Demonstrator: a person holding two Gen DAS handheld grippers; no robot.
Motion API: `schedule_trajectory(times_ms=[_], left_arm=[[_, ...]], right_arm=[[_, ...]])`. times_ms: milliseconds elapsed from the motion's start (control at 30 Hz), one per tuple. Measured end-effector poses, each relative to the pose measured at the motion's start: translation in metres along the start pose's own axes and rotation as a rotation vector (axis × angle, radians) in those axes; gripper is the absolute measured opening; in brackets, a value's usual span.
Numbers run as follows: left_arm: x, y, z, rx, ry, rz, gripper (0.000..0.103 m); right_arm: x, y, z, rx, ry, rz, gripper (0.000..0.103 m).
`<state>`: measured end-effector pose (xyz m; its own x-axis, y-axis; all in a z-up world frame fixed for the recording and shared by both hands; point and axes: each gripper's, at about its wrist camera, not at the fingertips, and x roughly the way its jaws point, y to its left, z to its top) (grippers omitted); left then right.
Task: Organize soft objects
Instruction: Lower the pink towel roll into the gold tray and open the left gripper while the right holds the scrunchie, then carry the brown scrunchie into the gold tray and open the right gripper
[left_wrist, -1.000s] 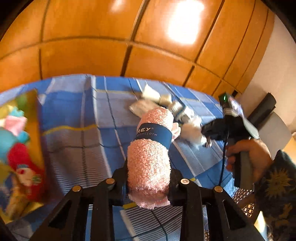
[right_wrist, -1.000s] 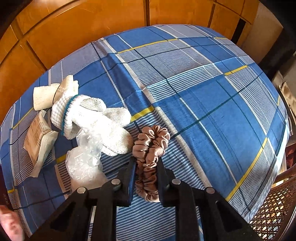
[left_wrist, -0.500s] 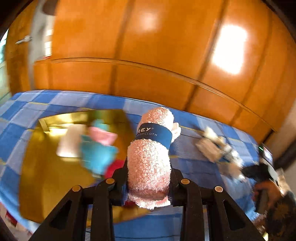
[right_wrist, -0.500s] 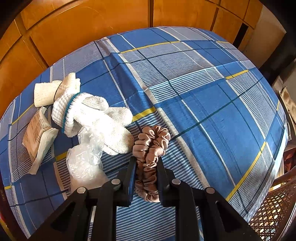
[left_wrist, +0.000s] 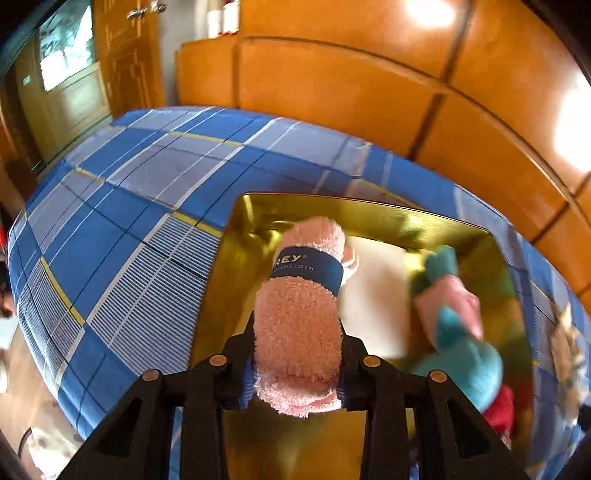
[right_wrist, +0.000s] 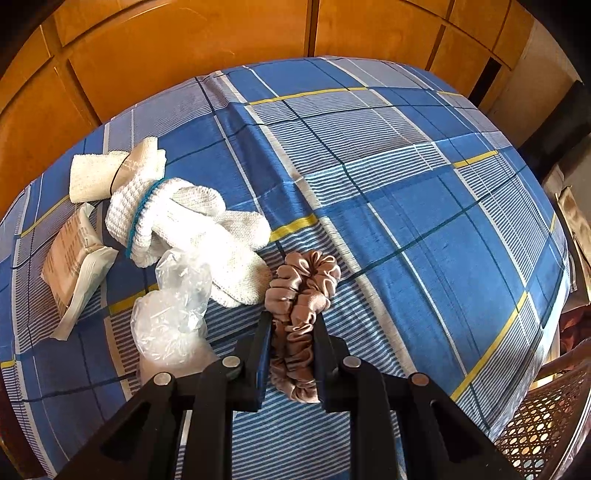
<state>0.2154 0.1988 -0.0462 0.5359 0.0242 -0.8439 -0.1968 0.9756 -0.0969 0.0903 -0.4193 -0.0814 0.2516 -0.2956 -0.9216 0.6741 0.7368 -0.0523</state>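
My left gripper (left_wrist: 297, 343) is shut on a rolled pink washcloth (left_wrist: 299, 317) with a dark blue paper band, held above a shiny gold tray (left_wrist: 325, 206). In the tray lie a white pad (left_wrist: 373, 295), a teal and pink soft toy (left_wrist: 458, 325) and something red (left_wrist: 500, 410). My right gripper (right_wrist: 293, 325) is shut on a tan satin scrunchie (right_wrist: 303, 295), low over the blue plaid cloth (right_wrist: 424, 206). White knitted socks (right_wrist: 192, 225), a crumpled clear plastic bag (right_wrist: 171, 314), a bandage roll (right_wrist: 110, 173) and a paper packet (right_wrist: 74, 254) lie left of it.
Orange wooden panels (right_wrist: 184, 48) stand behind the table. A wicker chair (right_wrist: 546, 424) is at the lower right of the right wrist view. A doorway (left_wrist: 74, 74) shows far left in the left wrist view. The table edge (left_wrist: 44, 354) drops off at the left.
My left gripper has swung left with the washcloth, from over the pile of loose items to over the gold tray. My right gripper has barely moved, still shut on the scrunchie.
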Motion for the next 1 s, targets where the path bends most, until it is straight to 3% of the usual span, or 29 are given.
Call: schedule_trajectory(times_ms=[33, 133, 233, 400, 600, 1000], left_arm=[[0.006, 0.003, 0.001, -0.01, 0.008, 0.017, 0.048], [0.012, 0.007, 0.004, -0.029, 0.022, 0.014, 0.06], [-0.002, 0.0, 0.002, 0.002, -0.032, 0.034, 0.071], [-0.044, -0.013, -0.009, 0.055, -0.169, 0.06, 0.076], [-0.101, -0.037, -0.041, 0.097, -0.297, -0.019, 0.081], [-0.139, -0.083, -0.086, 0.178, -0.297, -0.1, 0.082]], right_arm=[[0.0, 0.0, 0.0, -0.003, -0.001, -0.002, 0.019], [0.0, 0.003, -0.001, -0.013, -0.002, -0.011, 0.019], [-0.001, 0.004, -0.001, -0.016, -0.003, -0.013, 0.019], [-0.001, 0.005, -0.001, -0.02, -0.005, -0.016, 0.019], [-0.001, 0.007, -0.002, -0.029, -0.007, -0.022, 0.019], [-0.004, 0.009, -0.002, -0.037, -0.015, -0.015, 0.019]])
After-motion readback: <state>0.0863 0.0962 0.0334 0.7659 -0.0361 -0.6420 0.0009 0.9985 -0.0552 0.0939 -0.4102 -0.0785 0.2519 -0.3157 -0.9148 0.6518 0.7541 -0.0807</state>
